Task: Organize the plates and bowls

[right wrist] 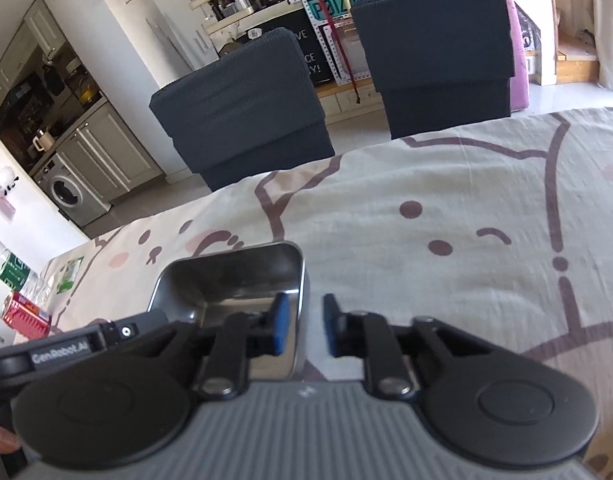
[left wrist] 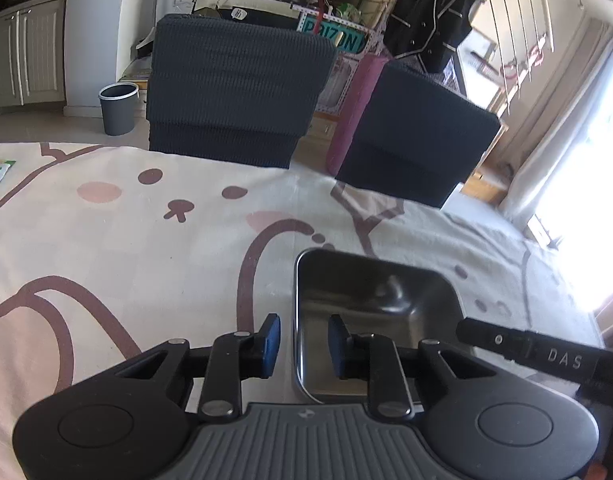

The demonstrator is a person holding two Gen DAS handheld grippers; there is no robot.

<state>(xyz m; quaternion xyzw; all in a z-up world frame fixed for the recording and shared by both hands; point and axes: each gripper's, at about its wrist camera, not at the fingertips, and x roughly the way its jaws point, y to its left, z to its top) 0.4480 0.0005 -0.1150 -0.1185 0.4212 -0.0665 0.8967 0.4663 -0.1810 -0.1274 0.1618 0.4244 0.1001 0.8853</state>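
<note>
I see a square metal bowl (left wrist: pixel 370 312) sitting on the cartoon-print tablecloth (left wrist: pixel 126 240), low and right of centre in the left wrist view. My left gripper (left wrist: pixel 304 344) straddles the bowl's left wall: the left pad sits outside over the cloth, the right pad inside over the shiny basin. There is a visible gap between each blue pad and the rim, so I read these jaws as narrowed around the wall but not pressing on it.

In the right wrist view the same bowl (right wrist: pixel 226 280) lies low and left of centre. My right gripper (right wrist: pixel 303 330) straddles its right wall, left pad inside the bowl, right pad outside over the tablecloth (right wrist: pixel 446 200). The pads stand close to the rim with a sliver of space on either side; I cannot see contact, so not clamped.

Each view catches the other tool's black body at its edge, lower right in the left view, lower left in the right view.

Two dark covered chairs (left wrist: pixel 234 88) stand beyond the table's far edge. A grey bin (left wrist: pixel 118 108) is on the floor at upper left of the left view. A washing machine (right wrist: pixel 66 196) shows at the left of the right view.
</note>
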